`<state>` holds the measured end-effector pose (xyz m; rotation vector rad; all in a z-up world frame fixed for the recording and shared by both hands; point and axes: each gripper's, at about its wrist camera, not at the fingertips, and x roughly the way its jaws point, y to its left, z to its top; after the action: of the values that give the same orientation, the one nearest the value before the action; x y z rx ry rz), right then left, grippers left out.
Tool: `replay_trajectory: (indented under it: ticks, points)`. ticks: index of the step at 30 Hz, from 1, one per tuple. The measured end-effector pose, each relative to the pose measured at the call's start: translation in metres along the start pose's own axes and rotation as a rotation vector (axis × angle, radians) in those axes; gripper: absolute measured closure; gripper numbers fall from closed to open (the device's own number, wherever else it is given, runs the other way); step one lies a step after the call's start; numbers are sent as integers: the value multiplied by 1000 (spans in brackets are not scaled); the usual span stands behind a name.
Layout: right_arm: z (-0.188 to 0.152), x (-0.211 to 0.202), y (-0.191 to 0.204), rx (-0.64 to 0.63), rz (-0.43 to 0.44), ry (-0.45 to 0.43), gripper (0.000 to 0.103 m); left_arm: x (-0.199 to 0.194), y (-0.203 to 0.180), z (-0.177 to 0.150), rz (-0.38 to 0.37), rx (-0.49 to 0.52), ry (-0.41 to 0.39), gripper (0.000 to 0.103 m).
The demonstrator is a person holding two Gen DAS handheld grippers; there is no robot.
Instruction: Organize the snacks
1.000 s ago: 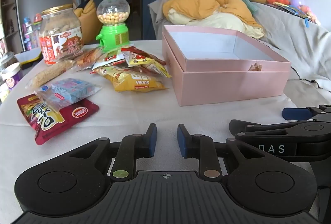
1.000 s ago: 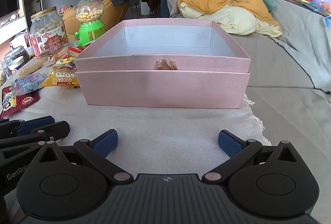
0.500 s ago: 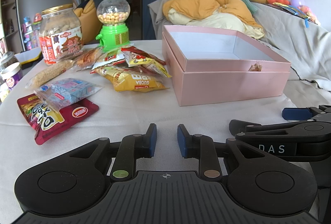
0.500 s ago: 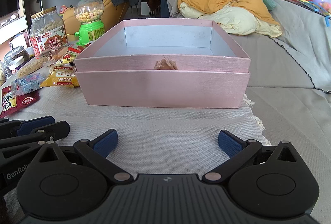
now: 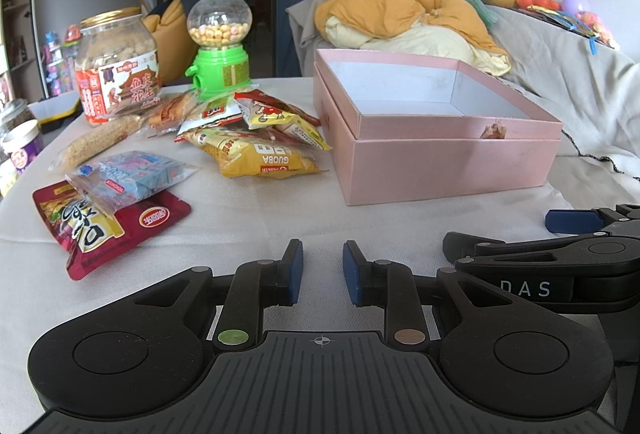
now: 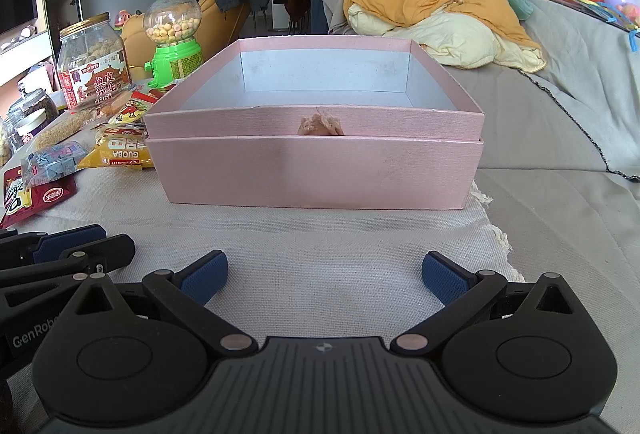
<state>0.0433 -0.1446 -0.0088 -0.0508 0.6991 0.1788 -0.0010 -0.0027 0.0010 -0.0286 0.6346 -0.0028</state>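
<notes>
An open, empty pink box (image 5: 440, 161) (image 6: 316, 169) stands on the white cloth. Left of it lie snack bags: a yellow GUOBA bag (image 5: 260, 155), a red bag (image 5: 116, 230), a clear bag of blue sweets (image 5: 132, 177) and several more behind. My left gripper (image 5: 322, 272) rests low on the cloth in front of the bags, jaws narrowly apart and empty. My right gripper (image 6: 324, 274) is open wide and empty, on the cloth in front of the box. Each gripper shows at the edge of the other's view.
A big peanut jar (image 5: 116, 69) and a green gumball dispenser (image 5: 218, 45) stand behind the bags. Small jars (image 5: 22, 149) sit at the far left. A sofa with piled orange and cream blankets (image 6: 440, 5) lies behind and right of the box.
</notes>
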Motion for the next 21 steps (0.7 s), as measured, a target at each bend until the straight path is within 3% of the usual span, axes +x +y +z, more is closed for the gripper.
replay_trajectory:
  ticks: [21]
  points:
    - [1,0,0,0,0,0,0,1,3,0,-7,-8,-2,76]
